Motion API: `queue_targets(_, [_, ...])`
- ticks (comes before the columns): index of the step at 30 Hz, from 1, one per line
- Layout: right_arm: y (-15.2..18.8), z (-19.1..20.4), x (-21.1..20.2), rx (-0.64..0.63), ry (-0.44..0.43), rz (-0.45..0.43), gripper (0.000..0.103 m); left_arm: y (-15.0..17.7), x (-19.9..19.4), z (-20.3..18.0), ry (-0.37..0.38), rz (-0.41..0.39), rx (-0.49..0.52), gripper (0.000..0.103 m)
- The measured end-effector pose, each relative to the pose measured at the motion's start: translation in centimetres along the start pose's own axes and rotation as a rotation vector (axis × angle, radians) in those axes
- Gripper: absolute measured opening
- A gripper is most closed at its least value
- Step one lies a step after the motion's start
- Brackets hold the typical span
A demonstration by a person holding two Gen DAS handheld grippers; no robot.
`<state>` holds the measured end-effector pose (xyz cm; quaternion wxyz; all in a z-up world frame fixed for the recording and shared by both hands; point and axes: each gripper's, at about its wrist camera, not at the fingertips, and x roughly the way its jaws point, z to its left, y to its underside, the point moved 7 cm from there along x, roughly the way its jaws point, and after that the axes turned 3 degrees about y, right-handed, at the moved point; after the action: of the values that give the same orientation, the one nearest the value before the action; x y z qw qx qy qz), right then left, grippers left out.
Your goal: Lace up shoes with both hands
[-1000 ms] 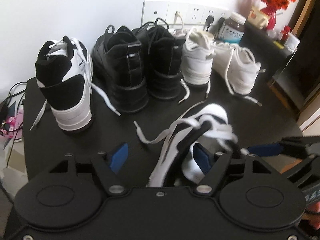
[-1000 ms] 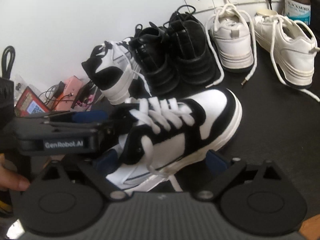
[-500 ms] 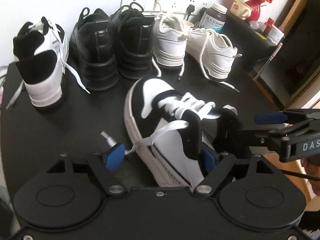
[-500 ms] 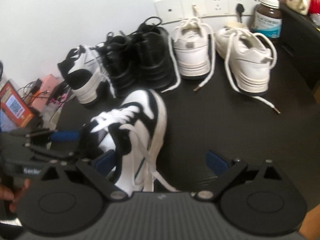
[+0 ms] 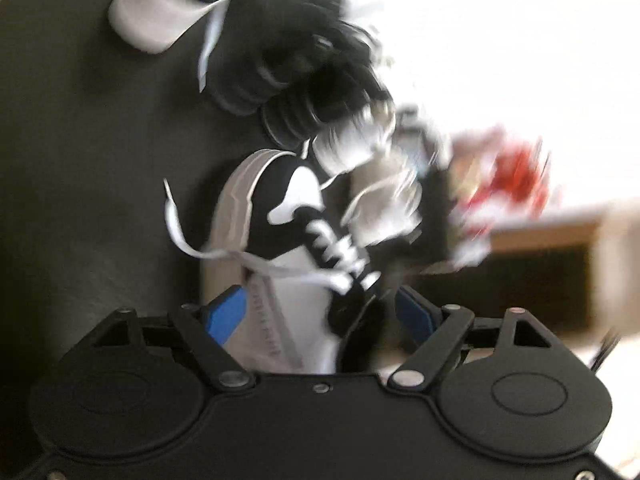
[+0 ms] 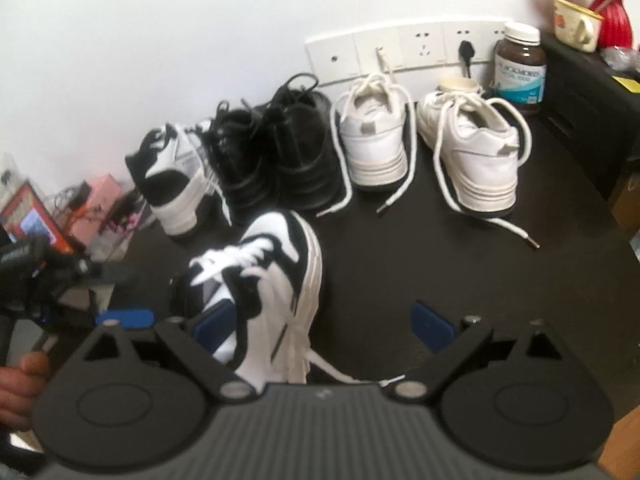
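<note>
Black-and-white leather high-top sneaker (image 6: 276,280) lies on the dark desk (image 6: 440,256) (laces loose), between the spread jaws of the left hand-held gripper (image 5: 320,312); right hand-held gripper (image 6: 324,324) gapes too.

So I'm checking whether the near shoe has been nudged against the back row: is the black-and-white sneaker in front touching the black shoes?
Apart. In the right wrist view, bare dark table separates the black-and-white sneaker from the black shoes.

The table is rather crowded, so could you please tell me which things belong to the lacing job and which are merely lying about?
For the job:
black-and-white sneaker
its white lace
left gripper
right gripper

Lying about:
white sneakers
black shoes
supplement bottle
mug
</note>
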<state>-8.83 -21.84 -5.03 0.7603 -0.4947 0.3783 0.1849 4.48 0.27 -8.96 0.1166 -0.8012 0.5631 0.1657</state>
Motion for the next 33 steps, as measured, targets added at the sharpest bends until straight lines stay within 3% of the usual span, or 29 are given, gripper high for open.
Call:
queue_targets(3, [-0.3, 0.1, -0.4, 0.010, -0.007, -0.017, 0.093, -0.1, 1.6, 0.4, 0.043, 0.004, -0.098, 0.081])
queue_targets(6, [-0.6, 0.9, -0.9, -0.038, 0.004, -0.041, 0.092, 0.2, 3.2, 0.1, 0.054, 0.026, -0.126, 0.081])
queue_targets(9, [-0.7, 2.2, -1.6, -0.130, 0.026, -0.084, 0.089, -0.2, 4.1, 0.1, 0.059, 0.003, -0.147, 0.074])
queue_targets(11, [-0.8, 3.3, -2.0, -0.194, 0.018, -0.108, 0.089, -0.7, 4.3, 0.6, 0.041, -0.018, -0.148, 0.052])
queue_targets(13, [-0.8, 4.6, -2.4, -0.259, -0.011, -0.129, 0.089, -1.1, 4.4, 1.1, 0.031, -0.034, -0.155, 0.039])
queue_targets(15, [-0.8, 6.1, -2.4, -0.318, -0.053, -0.143, 0.089, -1.4, 4.4, 1.6, 0.042, -0.046, -0.180, 0.037])
queue_targets(17, [-0.7, 7.6, -2.3, -0.381, -0.089, -0.154, 0.088, -1.6, 4.2, 2.0, 0.051, -0.058, -0.199, 0.028])
queue_targets(19, [-0.5, 9.2, -1.7, -0.462, -0.094, -0.168, 0.084, -1.9, 3.8, 2.1, 0.056, -0.076, -0.201, 0.028])
queue_targets(21, [-0.3, 10.8, -0.8, -0.550, -0.095, -0.174, 0.075, -2.3, 3.2, 1.8, 0.071, -0.099, -0.190, 0.024])
queue_targets(23, [-0.1, 12.3, 0.2, -0.630, -0.107, -0.170, 0.069, -2.9, 2.6, 1.3, 0.092, -0.117, -0.167, 0.011])
queue_targets(26, [0.0, 13.8, 1.8, -0.693, -0.126, -0.136, 0.066, -3.5, 1.7, -0.1, 0.121, -0.135, -0.110, 0.006])
queue_targets(28, [-0.1, 14.3, 3.1, -0.712, -0.119, -0.101, 0.057, -3.6, 1.1, -0.9, 0.137, -0.137, -0.074, 0.006])
queue_targets(31, [-0.3, 14.5, 5.1, -0.712, -0.110, -0.036, 0.039, -3.5, 0.8, -2.0, 0.157, -0.128, -0.033, 0.006])
queue_targets(33, [-0.6, 14.5, 6.2, -0.700, -0.104, 0.002, 0.014, -3.1, 0.8, -2.4, 0.166, -0.119, -0.019, 0.006])
